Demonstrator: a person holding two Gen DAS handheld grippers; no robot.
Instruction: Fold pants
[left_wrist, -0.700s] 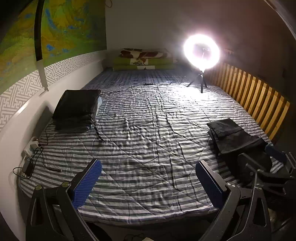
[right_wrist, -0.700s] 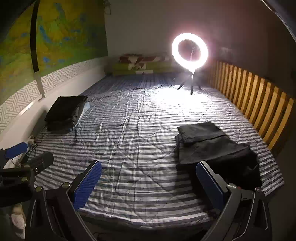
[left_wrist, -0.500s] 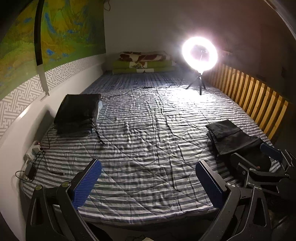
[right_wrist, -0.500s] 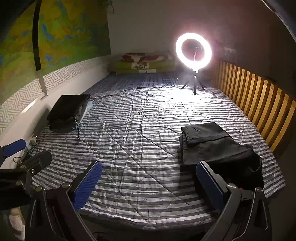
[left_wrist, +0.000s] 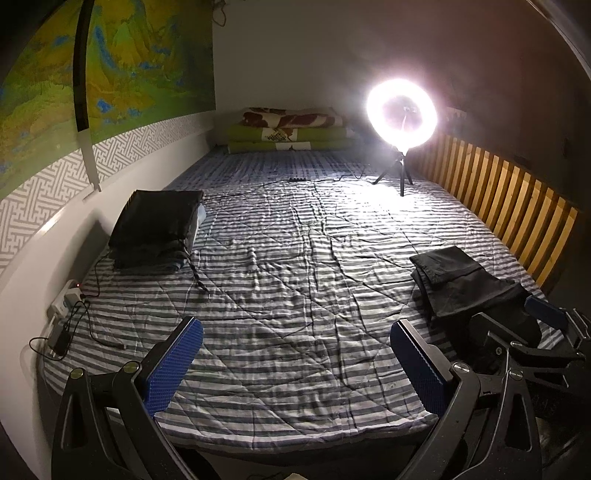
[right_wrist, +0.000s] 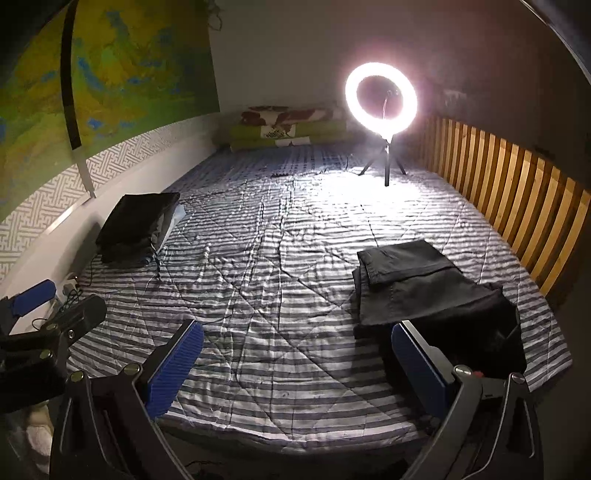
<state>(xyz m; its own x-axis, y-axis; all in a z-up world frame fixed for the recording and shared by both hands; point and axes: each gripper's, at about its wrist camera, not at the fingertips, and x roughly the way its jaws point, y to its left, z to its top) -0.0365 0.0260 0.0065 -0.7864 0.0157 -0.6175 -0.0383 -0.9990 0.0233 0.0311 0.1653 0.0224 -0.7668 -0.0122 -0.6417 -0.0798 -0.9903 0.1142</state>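
Initially, I held both tools above the near edge of the striped bedspread (left_wrist: 295, 295), each tilted downward toward it. The left gripper (left_wrist: 295, 354) stood with its jaws fully spread and nothing between the blue pads (left_wrist: 173, 362). The right gripper (right_wrist: 295, 354) was equally wide and empty; its camera showed the left tool at the left border of its view.

The pants (right_wrist: 424, 291), a dark, loosely heaped garment, lay on the bedspread at its near right corner, beside the wooden slat rail (right_wrist: 517, 206). A folded dark stack (left_wrist: 155, 225) sat on the bedspread's left side against the wall, and a ring light (left_wrist: 402, 110) stood at its far right.

I judged the step in hand to be fetching the pants to the bare middle of the bedspread.
1. Approach with the right gripper first, since the garment lay directly ahead of it.
2. Pinch one layer edge, preferably the flat upper panel, not the bunched dark mass nearest the corner.
3. Keep the jaws wide until the pads straddle cloth.
4. Avoid pinching the bedspread beneath.
5. Bring the left gripper across only afterwards.
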